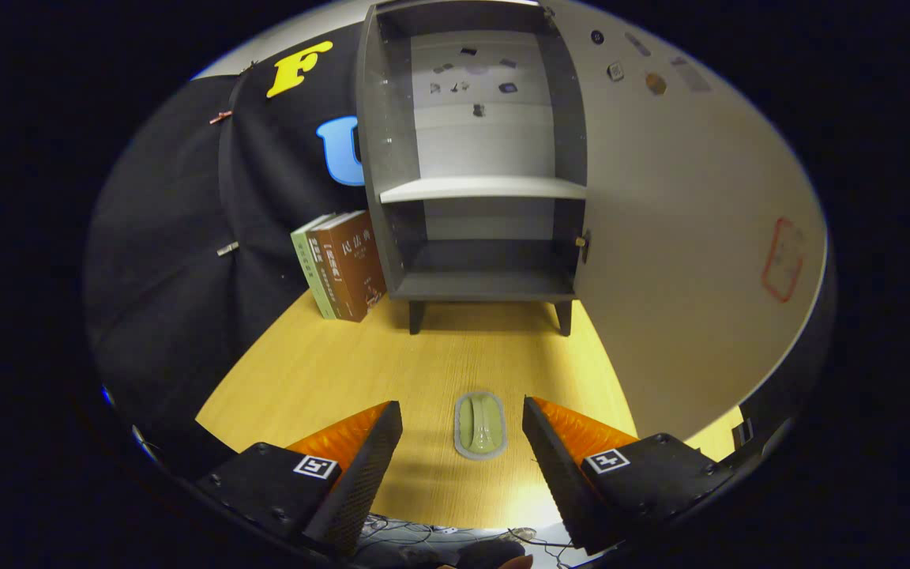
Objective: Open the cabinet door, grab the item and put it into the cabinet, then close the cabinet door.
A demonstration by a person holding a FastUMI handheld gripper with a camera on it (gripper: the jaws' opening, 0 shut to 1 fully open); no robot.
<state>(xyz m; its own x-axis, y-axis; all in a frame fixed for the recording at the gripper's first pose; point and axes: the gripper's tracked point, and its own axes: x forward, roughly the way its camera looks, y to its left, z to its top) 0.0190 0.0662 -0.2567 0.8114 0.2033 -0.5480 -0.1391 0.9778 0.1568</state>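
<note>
The tongs are released: the two fingers stand wide apart over the near part of the table and press on nothing.

Item: a small oval, grey-rimmed, pale green object, possibly a computer mouse, lies flat on the wooden table. It sits between the two fingertips, closer to the right finger, touching neither. Its long axis runs toward 12 o'clock.

Cabinet: a dark grey cabinet stands on short legs at 12 o'clock from the tongs, well beyond the mouse. It is open. One pale shelf divides the interior into an upper and a lower compartment. The lower compartment holds nothing visible. Several small dark marks show on the pale back panel of the upper compartment; what they are cannot be told.

Door: the cabinet door is swung out on the right side of the cabinet, at roughly 1 to 2 o'clock from the tongs. Its pale inner face carries a red-outlined mark and a few small stickers near the top. A small knob shows at the edge where the door meets the cabinet.

Books: three upright books, one green and two brown, stand on the table just beside the cabinet's left wall, at 11 o'clock from the tongs.
</note>
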